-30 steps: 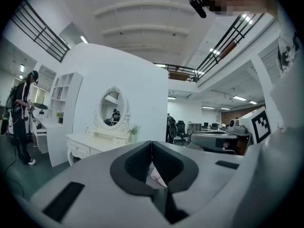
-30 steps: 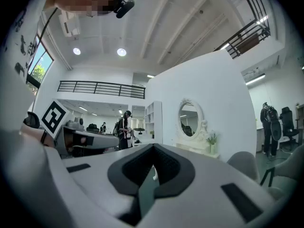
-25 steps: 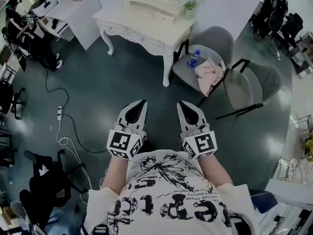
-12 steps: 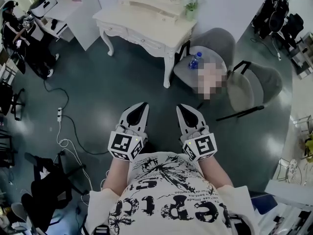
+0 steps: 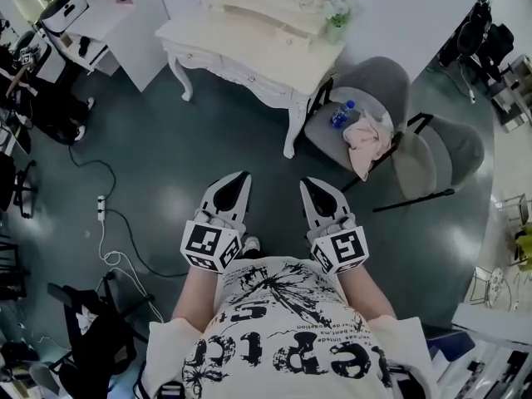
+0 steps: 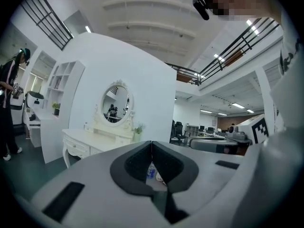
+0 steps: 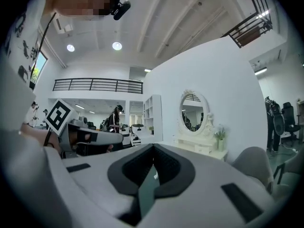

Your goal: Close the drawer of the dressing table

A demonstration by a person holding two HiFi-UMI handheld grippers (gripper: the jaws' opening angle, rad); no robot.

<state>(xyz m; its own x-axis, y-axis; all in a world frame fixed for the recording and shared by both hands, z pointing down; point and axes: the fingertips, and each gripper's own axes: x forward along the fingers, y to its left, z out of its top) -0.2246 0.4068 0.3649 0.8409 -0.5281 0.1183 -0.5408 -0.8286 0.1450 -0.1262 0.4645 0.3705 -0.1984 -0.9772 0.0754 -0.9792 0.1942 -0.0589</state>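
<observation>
Since a second ago the dressing table [image 5: 249, 44] has slid a little lower and to the right in the head view and looks nearer; the grey chair [image 5: 374, 77] beside it has shifted the same way; your two grippers sit at the same spot in the frame, just above your shirt. Your left gripper [image 5: 238, 184] and right gripper [image 5: 313, 188] point up the frame toward the table, well apart from it, with floor between; a blue bottle [image 5: 339, 115] and a pale cloth [image 5: 370, 135] lie on the chair seat; a white cable [image 5: 108, 243] trails over the floor at left. Drawer fronts run along the table's near edge; you cannot tell at this size whether one stands out.

In the left gripper view your left gripper's [image 6: 151, 144] jaws are together with nothing between them; the table [image 6: 88, 139] and its oval mirror [image 6: 115, 101] stand left of centre.

In the right gripper view your right gripper's [image 7: 153, 147] jaws are likewise closed and empty; the table [image 7: 202, 148] sits right of centre, under the mirror [image 7: 191, 112].
</observation>
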